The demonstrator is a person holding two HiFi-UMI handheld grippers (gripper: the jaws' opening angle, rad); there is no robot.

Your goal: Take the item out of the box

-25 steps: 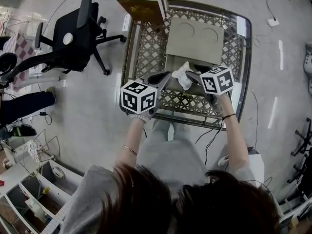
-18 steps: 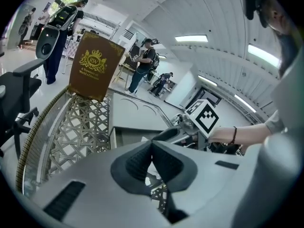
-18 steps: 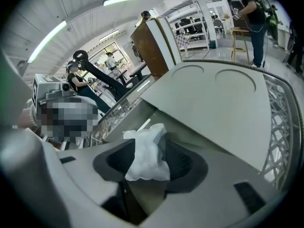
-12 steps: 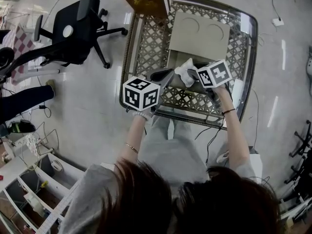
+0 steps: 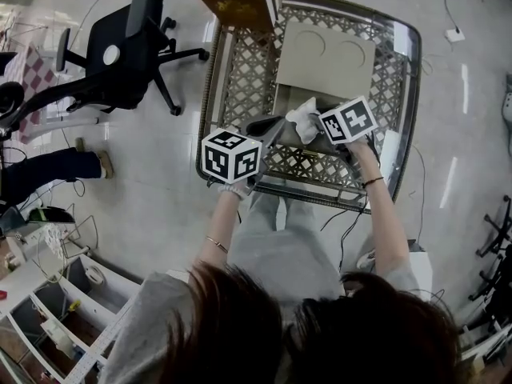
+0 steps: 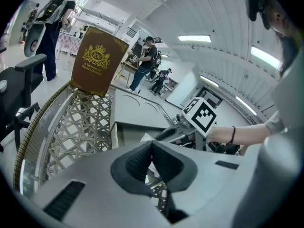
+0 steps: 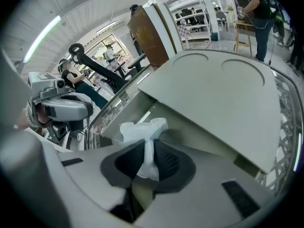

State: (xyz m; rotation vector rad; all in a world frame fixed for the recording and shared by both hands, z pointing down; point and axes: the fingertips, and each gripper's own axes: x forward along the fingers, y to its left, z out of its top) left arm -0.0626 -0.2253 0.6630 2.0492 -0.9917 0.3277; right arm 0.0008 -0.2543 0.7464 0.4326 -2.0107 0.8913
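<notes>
- The right gripper has just been closing its jaws and now pinches the white wrapped item by its bunched neck, at the open mouth of the grey box.
- The wrap runs lengthwise up between the pads, and its loose top flares just past the tips. The rest trails down toward the box's inside, so the way out looks to be up and back toward the person. What the wrap holds cannot be made out.
- The box lid leans open over the far side, close above the path of any lift.
- The left gripper hovers just beside the right one, jaws together on nothing, with the item a little beyond its tips. Only the right gripper has hold of the item.
- The box sits on a glass-topped lattice surface, with a brown-and-gold case upright at the far corner.
- A black office chair stands on the pale floor of a bright, workshop-like room, with other people in the background.
</notes>
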